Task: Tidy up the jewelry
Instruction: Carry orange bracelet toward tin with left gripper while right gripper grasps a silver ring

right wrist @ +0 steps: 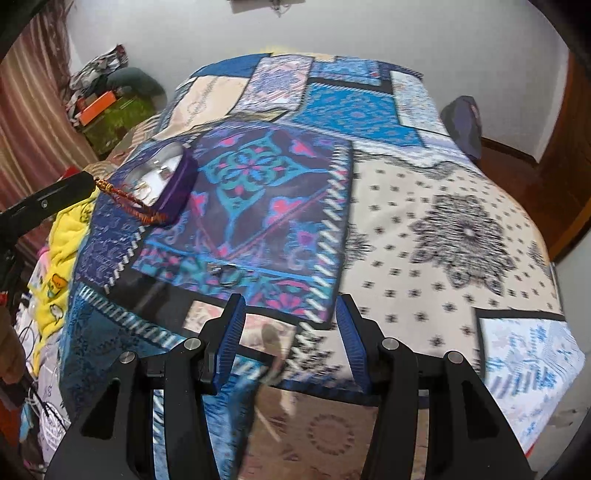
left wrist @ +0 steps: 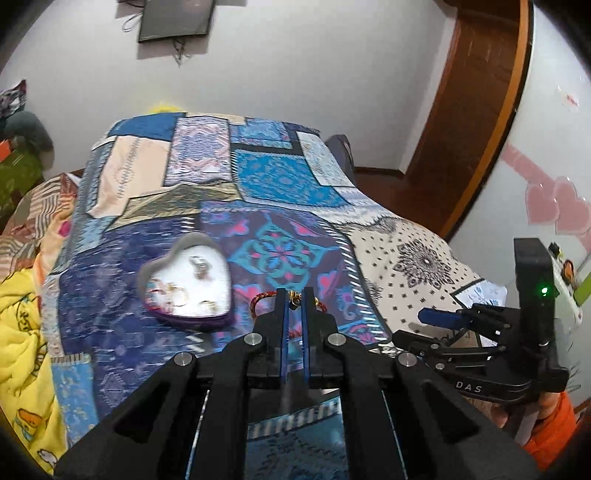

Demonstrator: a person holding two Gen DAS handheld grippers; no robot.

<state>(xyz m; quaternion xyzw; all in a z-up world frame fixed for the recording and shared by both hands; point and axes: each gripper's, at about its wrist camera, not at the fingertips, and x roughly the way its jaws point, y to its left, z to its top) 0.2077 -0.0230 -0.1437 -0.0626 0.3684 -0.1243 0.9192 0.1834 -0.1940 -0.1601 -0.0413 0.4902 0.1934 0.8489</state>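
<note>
Bracelet (left wrist: 291, 301), a red-and-gold cord loop, hangs limp from the left gripper (left wrist: 294, 295), jaws closed on its gold bead section, just beside the heart-shaped box (left wrist: 188, 284) on the bed. Light, floppy, likely snag-prone; grip the beads. Right gripper (right wrist: 290, 314) jaws stand wide, holding nothing.

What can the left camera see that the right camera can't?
Only the left wrist view shows the rings inside the heart-shaped box, the dark frame on the wall and the pink heart stickers. Only the right wrist view shows a small silvery piece lying on the patchwork bedspread, plus the striped curtain. Both show the box, the bedspread, and the red braided bracelet pinched in the left hand-held gripper. The right hand-held gripper is open.
</note>
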